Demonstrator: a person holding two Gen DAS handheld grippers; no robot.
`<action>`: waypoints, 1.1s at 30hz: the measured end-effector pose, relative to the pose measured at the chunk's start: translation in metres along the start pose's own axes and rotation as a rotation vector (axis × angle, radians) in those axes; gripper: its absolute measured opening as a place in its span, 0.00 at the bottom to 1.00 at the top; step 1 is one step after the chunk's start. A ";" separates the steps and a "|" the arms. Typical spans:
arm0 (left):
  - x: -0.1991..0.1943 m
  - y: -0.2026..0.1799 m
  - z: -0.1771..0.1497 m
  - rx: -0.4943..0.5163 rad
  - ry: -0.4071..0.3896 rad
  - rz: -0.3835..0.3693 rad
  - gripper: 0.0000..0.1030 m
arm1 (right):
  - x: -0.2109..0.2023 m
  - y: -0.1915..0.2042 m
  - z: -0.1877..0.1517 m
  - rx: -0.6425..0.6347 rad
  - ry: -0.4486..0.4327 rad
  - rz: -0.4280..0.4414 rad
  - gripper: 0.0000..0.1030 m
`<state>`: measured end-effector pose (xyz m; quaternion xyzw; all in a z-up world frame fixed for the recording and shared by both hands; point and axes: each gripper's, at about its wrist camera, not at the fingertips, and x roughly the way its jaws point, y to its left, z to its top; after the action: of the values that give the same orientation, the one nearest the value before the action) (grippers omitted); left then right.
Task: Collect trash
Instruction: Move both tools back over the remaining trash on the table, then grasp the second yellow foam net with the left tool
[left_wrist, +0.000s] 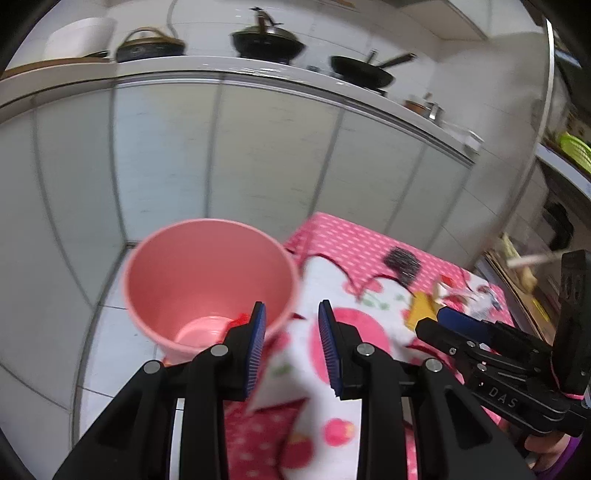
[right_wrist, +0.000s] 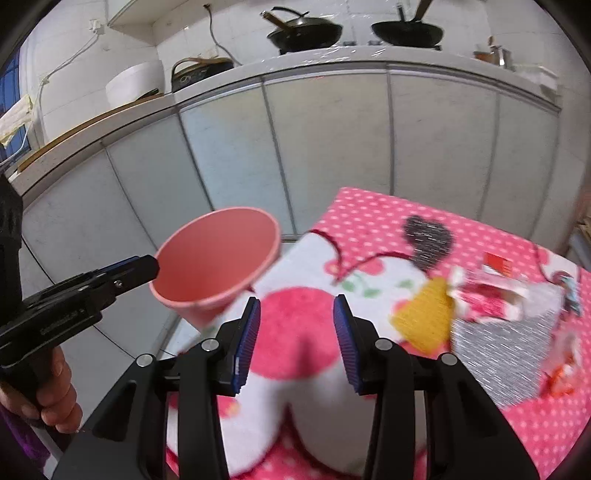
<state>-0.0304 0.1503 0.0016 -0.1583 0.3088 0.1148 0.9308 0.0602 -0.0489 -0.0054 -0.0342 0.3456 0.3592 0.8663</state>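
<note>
A pink bucket (left_wrist: 207, 280) stands at the left of the pink dotted cloth (left_wrist: 354, 240), with a red scrap (left_wrist: 240, 318) at its bottom. My left gripper (left_wrist: 291, 332) is open, its left finger (left_wrist: 258, 332) just in front of the bucket's near rim, and only cloth shows between the pads. My right gripper (right_wrist: 297, 325) hangs open and empty over the cloth's big pink spot. Trash lies to its right: a yellow piece (right_wrist: 424, 317), red-and-white wrappers (right_wrist: 487, 295) and a silver sheet (right_wrist: 498, 354). The bucket (right_wrist: 218, 258) looks tilted here, with the left gripper (right_wrist: 151, 266) at its rim.
Grey cabinet doors (left_wrist: 258, 155) close the back, under a counter with pans (left_wrist: 266, 40). White floor tiles (left_wrist: 107, 332) lie left of the bucket. A dark heart-shaped patch (right_wrist: 428, 236) marks the cloth. A hand (right_wrist: 55, 391) grips the left tool's handle.
</note>
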 end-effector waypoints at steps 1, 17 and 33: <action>0.001 -0.007 -0.002 0.011 0.004 -0.013 0.27 | -0.005 -0.005 -0.004 0.009 -0.001 -0.006 0.41; 0.048 -0.085 -0.016 0.149 0.128 -0.157 0.28 | -0.060 -0.107 -0.067 0.242 -0.035 -0.191 0.41; 0.143 -0.162 -0.014 0.311 0.231 -0.195 0.29 | -0.077 -0.170 -0.085 0.388 -0.063 -0.263 0.41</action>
<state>0.1246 0.0126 -0.0607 -0.0539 0.4106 -0.0436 0.9092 0.0824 -0.2466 -0.0545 0.0995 0.3736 0.1709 0.9063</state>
